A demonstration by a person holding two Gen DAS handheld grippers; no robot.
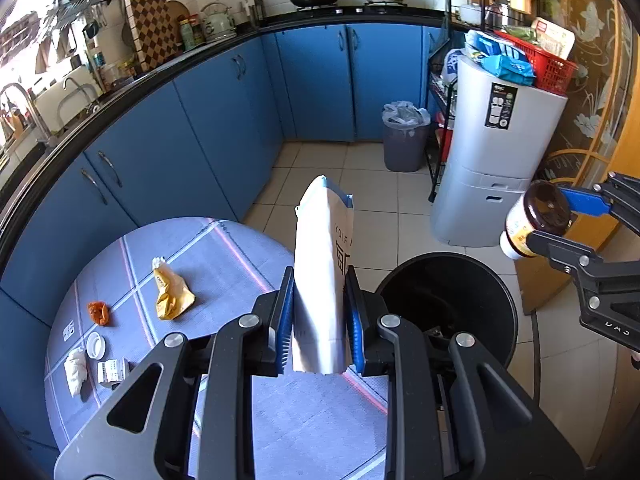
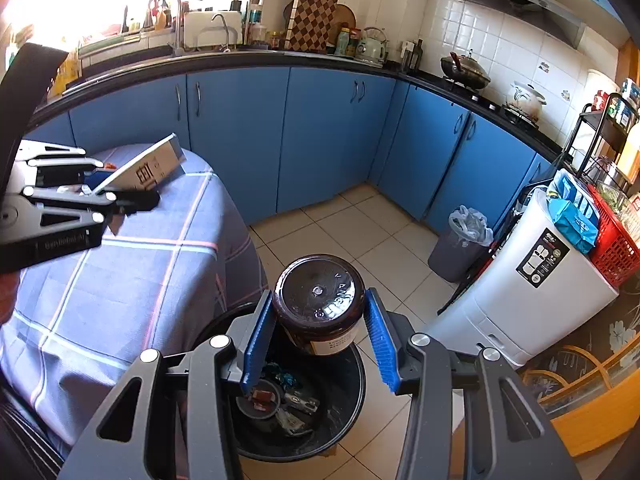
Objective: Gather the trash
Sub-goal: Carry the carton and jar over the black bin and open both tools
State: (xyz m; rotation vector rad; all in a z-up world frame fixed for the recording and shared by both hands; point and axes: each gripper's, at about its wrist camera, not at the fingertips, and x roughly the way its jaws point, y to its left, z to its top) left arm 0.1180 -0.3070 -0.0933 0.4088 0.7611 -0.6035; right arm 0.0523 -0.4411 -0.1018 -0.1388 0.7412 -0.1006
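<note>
My left gripper (image 1: 318,312) is shut on a white paper package (image 1: 322,280) with dark print, held upright over the table edge beside the black trash bin (image 1: 496,320). It also shows in the right wrist view (image 2: 144,170). My right gripper (image 2: 320,336) is shut on a brown glass jar (image 2: 320,300) with a white label, held over the open black bin (image 2: 340,420), which holds several pieces of trash. In the left wrist view the jar (image 1: 536,220) hangs at the right above the bin.
The round table with a blue checked cloth (image 1: 224,264) carries a yellow wrapper (image 1: 170,292), an orange wrapper (image 1: 98,312), a white lid (image 1: 95,345), a crumpled tissue (image 1: 75,370) and a small box (image 1: 113,372). A grey lined bin (image 1: 404,136) and a white appliance (image 1: 496,152) stand on the tiled floor.
</note>
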